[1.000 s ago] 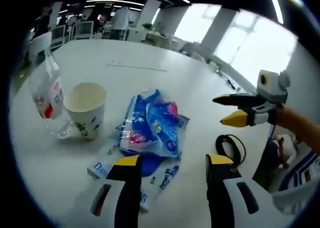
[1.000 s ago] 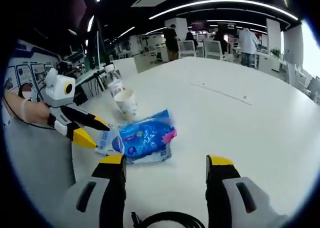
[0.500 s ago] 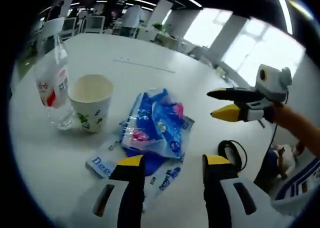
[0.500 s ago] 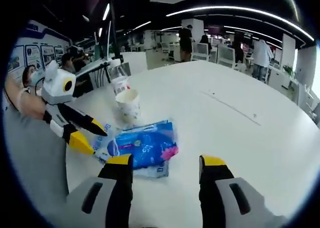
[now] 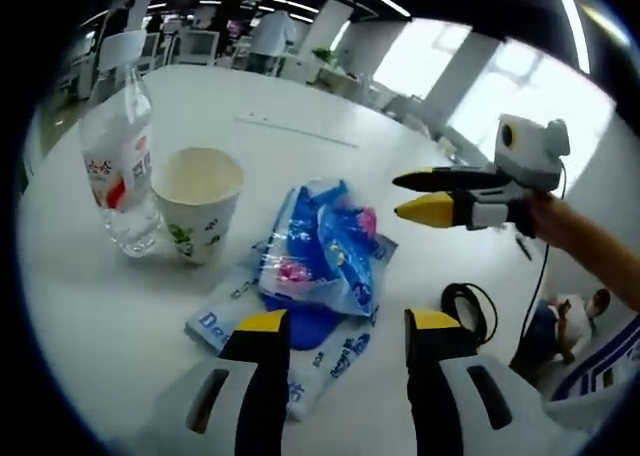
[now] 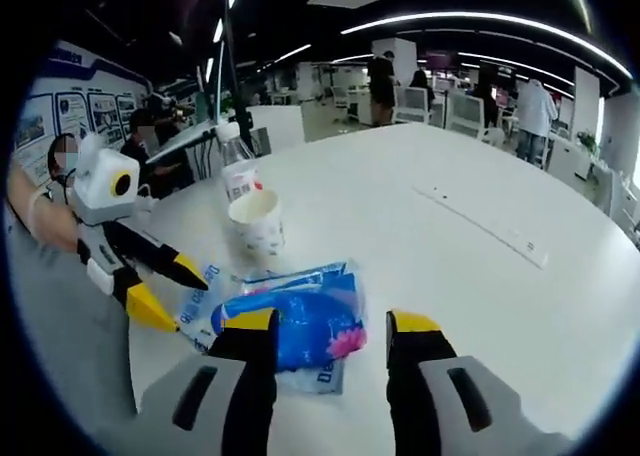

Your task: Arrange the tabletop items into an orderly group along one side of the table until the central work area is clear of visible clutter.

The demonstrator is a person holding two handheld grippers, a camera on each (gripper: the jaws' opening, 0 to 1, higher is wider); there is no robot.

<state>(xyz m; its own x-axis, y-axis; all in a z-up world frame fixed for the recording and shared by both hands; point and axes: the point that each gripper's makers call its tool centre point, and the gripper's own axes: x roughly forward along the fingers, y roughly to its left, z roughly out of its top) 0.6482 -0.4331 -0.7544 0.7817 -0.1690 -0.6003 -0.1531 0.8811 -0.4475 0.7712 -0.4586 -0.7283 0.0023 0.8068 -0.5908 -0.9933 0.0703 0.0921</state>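
Observation:
A stack of blue and white tissue packets [image 5: 322,251] lies on the white table [image 5: 300,101], just beyond my left gripper [image 5: 347,321], which is open and holds nothing. To their left stand a paper cup [image 5: 200,201] and a clear water bottle [image 5: 118,166]. My right gripper [image 5: 400,196] hovers to the right of the packets, its fingers apart. In the right gripper view the blue packets [image 6: 300,316] lie right at my open right gripper [image 6: 332,321]. The cup [image 6: 255,221] and bottle [image 6: 238,171] stand beyond them. The left gripper [image 6: 175,294] points in from the left, open.
A coiled black cable [image 5: 468,311] lies on the table near its edge, right of the packets. A long strip [image 6: 480,226] runs across the far tabletop [image 6: 450,176]. Chairs, desks and people stand in the office beyond. A person's forearm [image 5: 585,246] holds the right gripper.
My right gripper has come closer to the blue packets, and its jaws have narrowed a little. The left gripper has edged slightly towards the cup and bottle.

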